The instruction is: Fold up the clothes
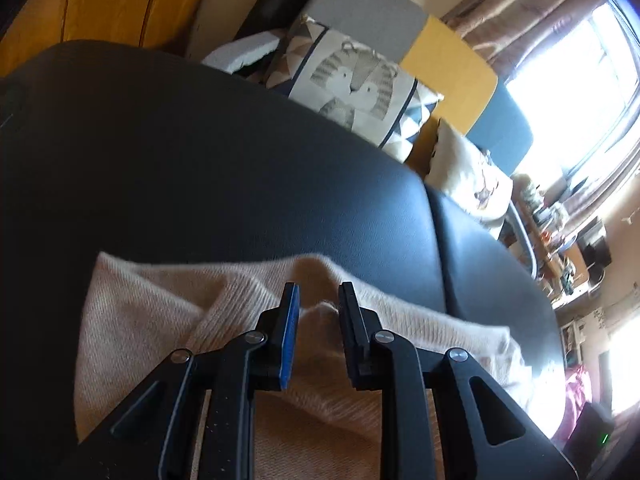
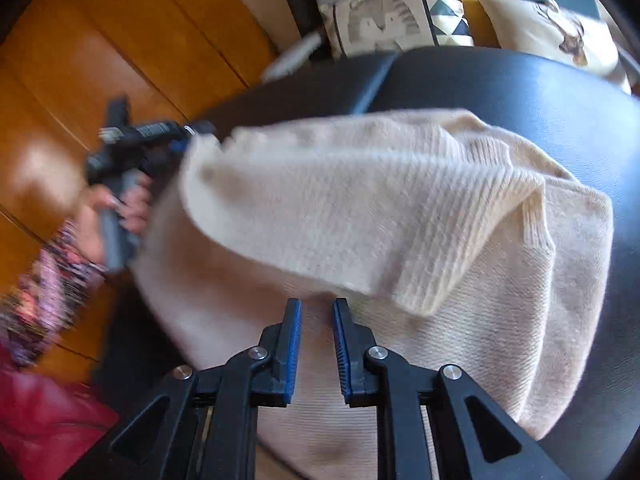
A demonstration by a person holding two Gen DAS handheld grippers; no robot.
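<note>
A cream knit sweater (image 2: 400,208) lies on a black padded bench (image 2: 520,92), a ribbed sleeve folded across its body. My right gripper (image 2: 317,308) hovers open just above the sweater's near part, empty. My left gripper (image 1: 319,294) is open over a raised fold of the same sweater (image 1: 160,300), with nothing between its fingers. In the right wrist view the left gripper (image 2: 188,136) shows blurred at the sweater's far left edge, held by a hand in a patterned sleeve.
Patterned cushions (image 1: 352,92) and a pale cushion (image 2: 560,36) sit on a sofa beyond the bench. Orange wooden floor (image 2: 100,60) lies to the left. A red bag (image 2: 44,420) is at lower left. A bright window (image 1: 572,80) and a cluttered shelf (image 1: 560,232) are at right.
</note>
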